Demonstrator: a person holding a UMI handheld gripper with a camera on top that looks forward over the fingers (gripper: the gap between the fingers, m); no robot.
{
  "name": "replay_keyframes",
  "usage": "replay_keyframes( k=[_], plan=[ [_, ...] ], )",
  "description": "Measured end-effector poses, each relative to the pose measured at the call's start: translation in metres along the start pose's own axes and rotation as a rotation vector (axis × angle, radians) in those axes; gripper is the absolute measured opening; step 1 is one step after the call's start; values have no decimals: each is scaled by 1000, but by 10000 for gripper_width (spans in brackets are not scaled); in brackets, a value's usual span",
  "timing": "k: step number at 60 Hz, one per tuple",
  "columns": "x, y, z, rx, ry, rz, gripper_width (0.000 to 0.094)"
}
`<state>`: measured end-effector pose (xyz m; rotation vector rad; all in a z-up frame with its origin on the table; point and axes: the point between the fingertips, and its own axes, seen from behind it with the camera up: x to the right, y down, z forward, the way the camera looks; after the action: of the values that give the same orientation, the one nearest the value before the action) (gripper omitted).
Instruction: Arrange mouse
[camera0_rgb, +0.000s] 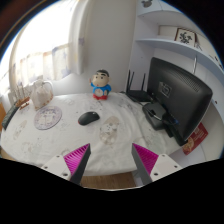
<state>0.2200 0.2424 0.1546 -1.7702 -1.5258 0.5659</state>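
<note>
Mouse (89, 117) untouched so far: my gripper (112, 160) is spread wide with nothing between its pink pads (76, 157), and I'm well short of it. It lies on the table (60, 145), beyond my fingers, slightly toward the left one. I judge the task barely begun. Past it stand a figurine (101, 86), a plate (47, 120) and a monitor (180, 95); nothing blocks my approach.

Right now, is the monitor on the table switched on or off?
Off, as far as this view shows: the monitor has a uniformly dark screen with no lit image. The open gripper is well short of the mouse.
</note>
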Motion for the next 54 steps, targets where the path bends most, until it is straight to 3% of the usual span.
replay_keyframes(
  k=[8, 14, 31, 54],
  plan=[
    [-73, 4, 25, 29, -142, -47, 859],
    [-101, 15, 48, 38, -175, -79, 856],
    [-139, 8, 136, 109, -180, -72, 856],
    [-158, -33, 260, 107, -127, -36, 854]
  ],
)
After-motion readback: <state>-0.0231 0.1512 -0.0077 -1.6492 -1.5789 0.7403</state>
